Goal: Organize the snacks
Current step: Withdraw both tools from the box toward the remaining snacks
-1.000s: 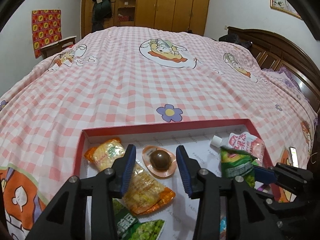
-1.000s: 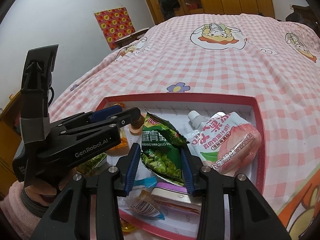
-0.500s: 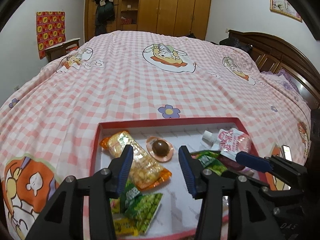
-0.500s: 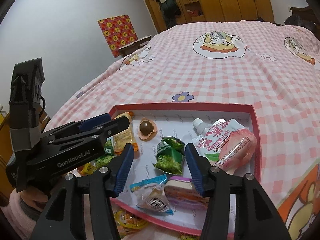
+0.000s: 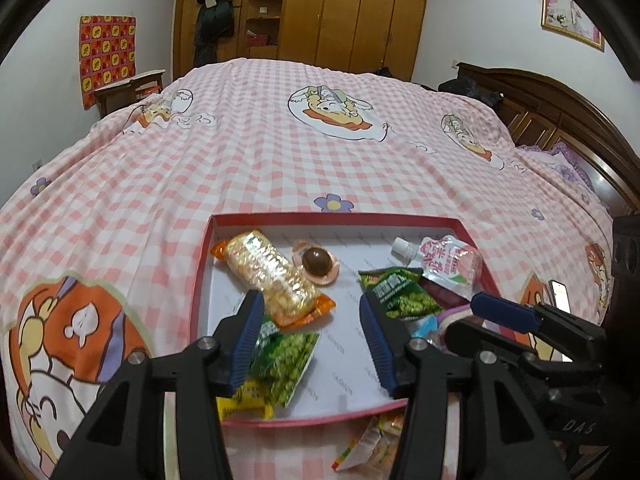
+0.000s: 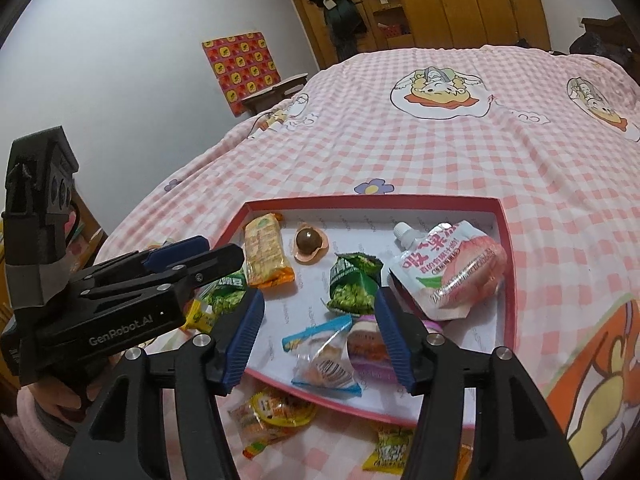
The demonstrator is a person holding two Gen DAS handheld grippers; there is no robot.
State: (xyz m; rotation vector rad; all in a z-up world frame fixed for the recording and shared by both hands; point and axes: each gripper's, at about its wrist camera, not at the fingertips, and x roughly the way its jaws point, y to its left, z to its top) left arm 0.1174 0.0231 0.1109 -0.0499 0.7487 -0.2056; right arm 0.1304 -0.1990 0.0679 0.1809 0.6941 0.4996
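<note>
A red-rimmed tray lies on the pink checked bedspread. In it are an orange cracker packet, a brown ball in a peach wrapper, a green pea packet, a pink spouted pouch, a second pea packet and small wrapped sweets. My left gripper hovers over the tray's near left, jaws opening, nothing between them. My right gripper hangs above the near right part, jaws opening, with the green pea packet lying loose below and beyond its tips.
A few loose snack packets lie on the bedspread in front of the tray's near rim. A phone rests on the bed at the right. A dark headboard bounds the right side and a wardrobe stands at the far end.
The right gripper let go of the green pea packet, which now lies in the tray. Both grippers opened wider and drew back and up, so more of the tray shows.
</note>
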